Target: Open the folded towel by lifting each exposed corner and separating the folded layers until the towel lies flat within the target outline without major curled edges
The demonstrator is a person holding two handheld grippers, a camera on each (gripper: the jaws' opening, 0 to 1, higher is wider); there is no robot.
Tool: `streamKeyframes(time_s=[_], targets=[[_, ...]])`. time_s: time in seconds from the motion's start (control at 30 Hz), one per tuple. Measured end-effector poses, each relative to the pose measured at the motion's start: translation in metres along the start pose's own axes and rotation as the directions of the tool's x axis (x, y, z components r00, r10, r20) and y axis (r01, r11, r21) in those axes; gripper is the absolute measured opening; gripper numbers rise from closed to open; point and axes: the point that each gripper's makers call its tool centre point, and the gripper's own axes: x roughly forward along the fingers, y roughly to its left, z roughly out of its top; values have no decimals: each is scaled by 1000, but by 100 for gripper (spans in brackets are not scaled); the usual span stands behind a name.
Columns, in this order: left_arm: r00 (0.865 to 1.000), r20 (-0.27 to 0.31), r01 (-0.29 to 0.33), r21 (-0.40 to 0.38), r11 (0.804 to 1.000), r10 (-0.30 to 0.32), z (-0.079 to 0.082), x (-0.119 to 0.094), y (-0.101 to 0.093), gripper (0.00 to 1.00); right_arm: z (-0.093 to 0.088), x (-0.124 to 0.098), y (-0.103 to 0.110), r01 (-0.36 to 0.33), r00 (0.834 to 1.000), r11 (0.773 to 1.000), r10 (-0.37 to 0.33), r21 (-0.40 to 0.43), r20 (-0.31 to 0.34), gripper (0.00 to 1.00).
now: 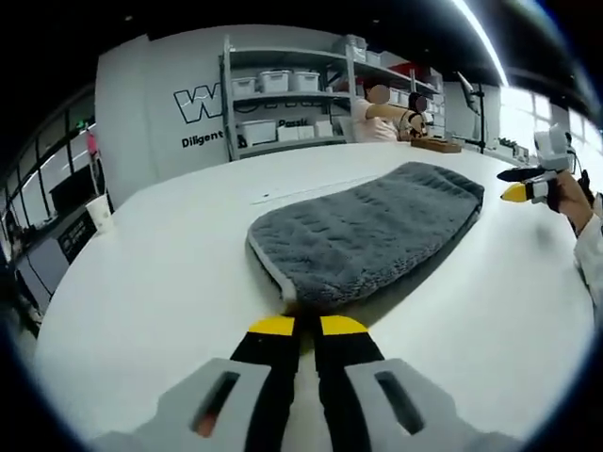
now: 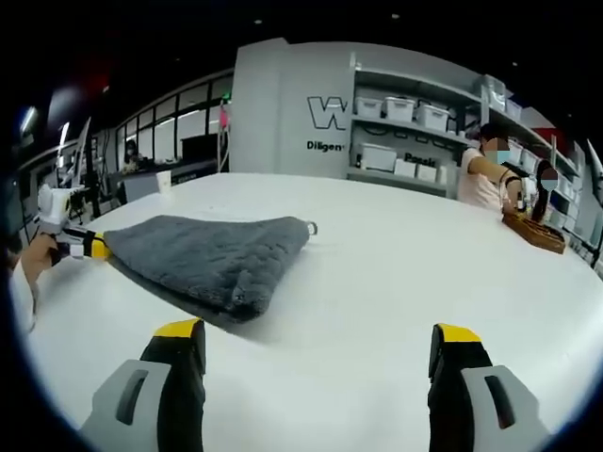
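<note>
A folded grey towel point(image 1: 367, 231) lies on the white table point(image 1: 170, 282). In the left gripper view my left gripper point(image 1: 307, 326) has its yellow-tipped jaws pressed together at the towel's near corner, apparently pinching its pale edge. My right gripper point(image 1: 514, 185) hovers beyond the towel's far end, apart from it. In the right gripper view the towel point(image 2: 212, 259) lies ahead to the left, and my right gripper point(image 2: 317, 337) stands wide open over bare table with nothing between its jaws. The left gripper point(image 2: 91, 247) touches the towel's far left corner.
Shelves with white bins point(image 1: 283, 104) stand behind the table. A person point(image 2: 482, 179) works at the far side near a wooden tray point(image 2: 535, 232). A paper cup point(image 1: 99, 212) sits by the table's left edge. Bare table surrounds the towel.
</note>
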Motion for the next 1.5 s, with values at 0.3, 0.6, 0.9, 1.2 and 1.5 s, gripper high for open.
streamKeyframes(time_s=[0.3,0.6,0.9,1.2,1.5], targets=[[1000,-20,-17,5,1000,17,-8,-9,9,4,-2,1,-1,3,1000,1000,-3,-5,-7,99],[999,-36,-30,-5,1000,30,-14,-16,15,5,-3,2,0,0,1000,1000,0,-6,-13,99],[1000,9,-2,-84,996,3,-4,-29,11,19,-5,4,2,-7,1000,1000,7,-11,-24,99],[997,42,62,-119,991,-57,5,-53,6,57,-10,6,9,-37,998,999,37,-13,-41,99],[990,81,123,-74,990,-117,7,-73,-6,85,-13,9,10,-27,998,999,24,-42,-62,99]])
